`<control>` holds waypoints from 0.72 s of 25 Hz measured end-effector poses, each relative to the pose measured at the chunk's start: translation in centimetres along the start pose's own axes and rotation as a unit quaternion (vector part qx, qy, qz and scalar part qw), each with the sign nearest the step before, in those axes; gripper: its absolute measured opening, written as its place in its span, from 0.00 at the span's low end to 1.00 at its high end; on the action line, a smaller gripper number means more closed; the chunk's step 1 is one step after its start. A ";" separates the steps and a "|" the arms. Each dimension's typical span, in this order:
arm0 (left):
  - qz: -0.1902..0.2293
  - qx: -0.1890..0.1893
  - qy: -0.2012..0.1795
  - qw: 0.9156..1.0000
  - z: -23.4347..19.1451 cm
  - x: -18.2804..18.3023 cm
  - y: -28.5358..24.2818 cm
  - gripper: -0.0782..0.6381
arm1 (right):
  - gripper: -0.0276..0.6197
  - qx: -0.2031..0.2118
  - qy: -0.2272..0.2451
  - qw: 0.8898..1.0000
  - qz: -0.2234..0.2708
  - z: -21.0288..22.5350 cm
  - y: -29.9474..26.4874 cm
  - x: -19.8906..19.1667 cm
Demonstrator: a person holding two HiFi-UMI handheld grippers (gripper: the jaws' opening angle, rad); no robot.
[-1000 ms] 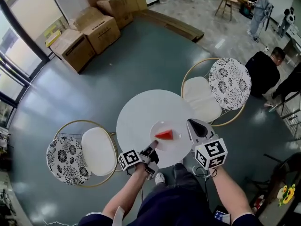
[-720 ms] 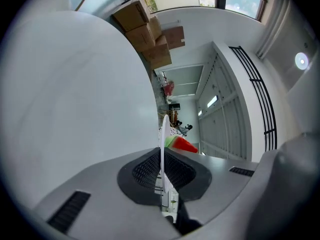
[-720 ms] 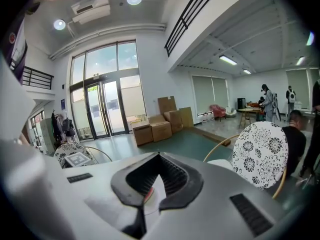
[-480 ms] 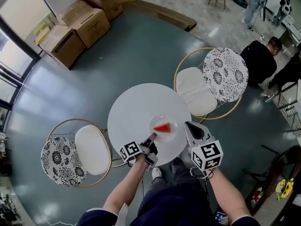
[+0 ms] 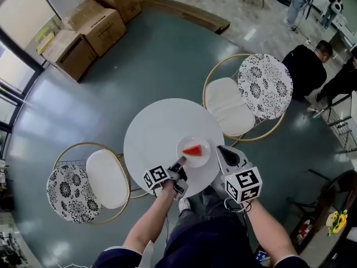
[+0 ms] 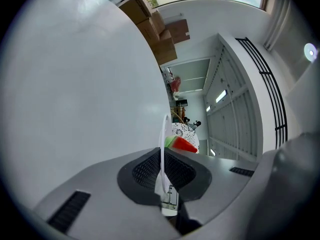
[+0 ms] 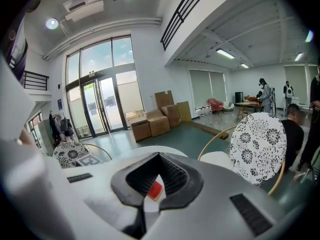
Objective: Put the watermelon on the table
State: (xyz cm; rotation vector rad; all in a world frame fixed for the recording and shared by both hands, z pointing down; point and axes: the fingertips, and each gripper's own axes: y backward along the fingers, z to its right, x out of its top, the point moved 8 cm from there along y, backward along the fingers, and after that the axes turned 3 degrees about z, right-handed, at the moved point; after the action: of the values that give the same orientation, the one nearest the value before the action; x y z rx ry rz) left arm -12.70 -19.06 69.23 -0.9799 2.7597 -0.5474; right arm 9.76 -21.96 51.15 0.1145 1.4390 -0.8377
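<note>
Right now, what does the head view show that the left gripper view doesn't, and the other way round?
Head view only: the whole round table, the left tool and right tool both at the plate, the chair on the left, bystanders at upper right.
Left gripper view only: that tool shut on the plate's rim, seen edge-on, and a ceiling light.
Both: plate, watermelon slice, cardboard boxes, patterned chair.

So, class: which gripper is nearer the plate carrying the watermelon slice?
Left. The left gripper clamps the plate at its near rim; the right gripper hangs just off its right edge.
</note>
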 end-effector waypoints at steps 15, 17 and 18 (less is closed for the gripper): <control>-0.007 0.020 -0.010 1.000 -0.4 -0.1 -0.5 0.13 | 0.05 -0.003 -0.005 1.000 -0.004 0.1 -0.2 -0.2; -0.007 0.029 -0.015 0.999 -0.3 -0.1 -0.6 0.13 | 0.05 -0.004 -0.006 1.000 -0.005 0.1 -0.2 -0.2; -0.007 0.035 -0.019 0.999 -0.3 -0.1 -0.6 0.13 | 0.05 -0.003 -0.006 1.000 -0.005 0.1 -0.2 -0.2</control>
State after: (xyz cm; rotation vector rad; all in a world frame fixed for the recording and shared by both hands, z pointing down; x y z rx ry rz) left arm -12.31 -19.35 69.74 -0.9856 2.6829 -0.6152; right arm 9.79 -22.07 51.47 0.0972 1.4320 -0.8402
